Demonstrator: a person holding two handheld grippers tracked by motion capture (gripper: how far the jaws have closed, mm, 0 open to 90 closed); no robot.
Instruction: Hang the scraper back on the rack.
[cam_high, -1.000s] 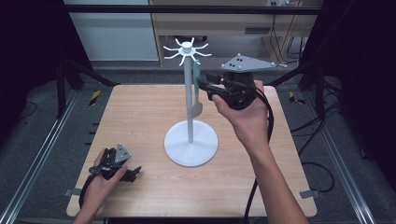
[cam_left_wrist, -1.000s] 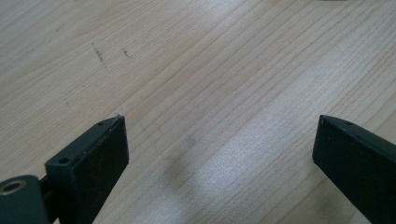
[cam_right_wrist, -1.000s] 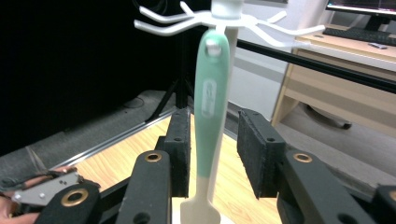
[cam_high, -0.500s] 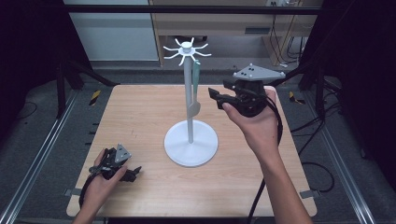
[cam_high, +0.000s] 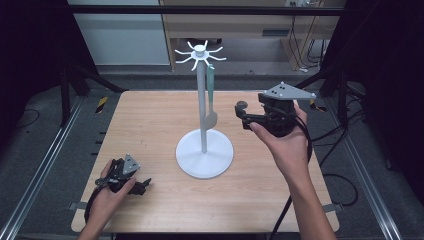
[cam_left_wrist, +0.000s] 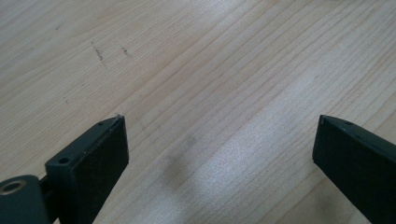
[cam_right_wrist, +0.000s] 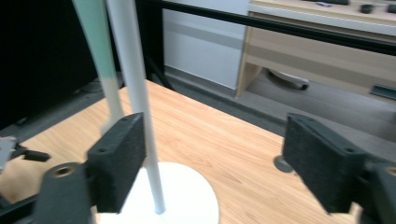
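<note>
Pale wood-grain tabletop (cam_high: 150, 125), bare across its left half, with faint dark scratches (cam_left_wrist: 98, 52) in the grain. Beyond the far edge, a grey floor (cam_high: 150, 82), a white panel (cam_high: 120, 35) and a light wooden desk (cam_high: 240, 25) behind a black crossbar (cam_high: 200, 10). Off the far left corner, a strip of yellow-and-black tape (cam_high: 101, 104). Along the left edge, a metal rail (cam_high: 45, 165). Past the right edge, black cables (cam_high: 345, 182) looped on the floor.

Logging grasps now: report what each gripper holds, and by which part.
Nothing is held. The left gripper is open over bare wooden table; the right gripper is open beside the white stand.
</note>
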